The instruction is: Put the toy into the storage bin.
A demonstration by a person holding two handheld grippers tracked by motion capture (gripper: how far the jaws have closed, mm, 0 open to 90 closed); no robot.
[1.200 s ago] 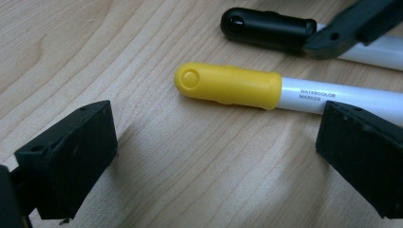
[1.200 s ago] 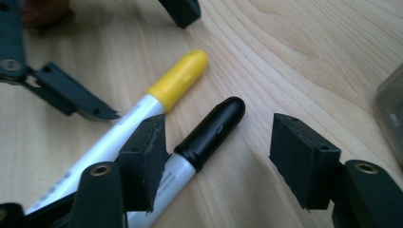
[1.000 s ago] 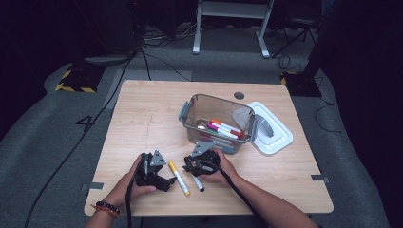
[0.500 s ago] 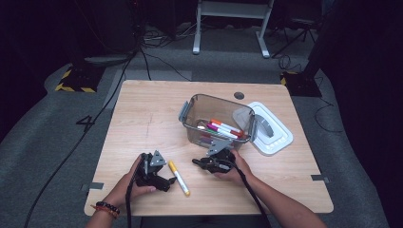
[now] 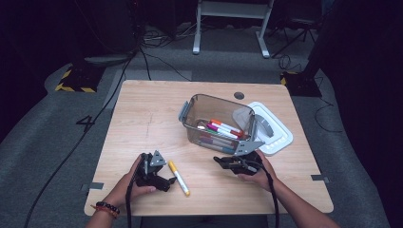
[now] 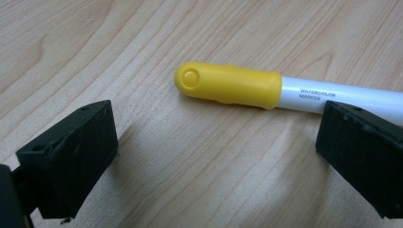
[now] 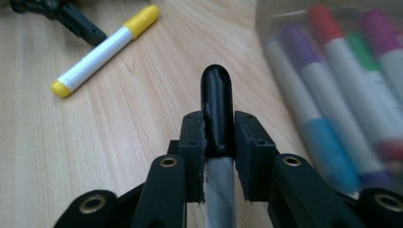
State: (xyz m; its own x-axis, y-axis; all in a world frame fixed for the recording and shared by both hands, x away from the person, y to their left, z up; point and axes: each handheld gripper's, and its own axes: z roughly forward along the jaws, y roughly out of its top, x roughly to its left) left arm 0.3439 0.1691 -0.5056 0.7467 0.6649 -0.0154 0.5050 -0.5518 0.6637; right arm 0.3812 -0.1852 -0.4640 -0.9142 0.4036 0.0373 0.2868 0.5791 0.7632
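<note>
R gripper (image 7: 217, 142) pinches black-capped marker (image 7: 216, 102), barrel hidden btw jaws | L gripper (image 6: 214, 156) spread wide, yellow marker (image 6: 228, 85) on table (image 5: 142, 118) just ahead, white barrel cut off by one jaw | bare wood front-left (room to move) | clear bin (image 5: 190, 111) of markers beside R, lid (image 5: 275, 133) behind.

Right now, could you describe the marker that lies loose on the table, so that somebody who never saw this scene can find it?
Start at the wooden table and go to its near edge, between the two hands. There a yellow marker lies flat on the wood, beside the left gripper. It has a white barrel with yellow ends, whereas the other loose marker, black-capped, is clamped in the right gripper, and the rest lie in the clear box.
</note>
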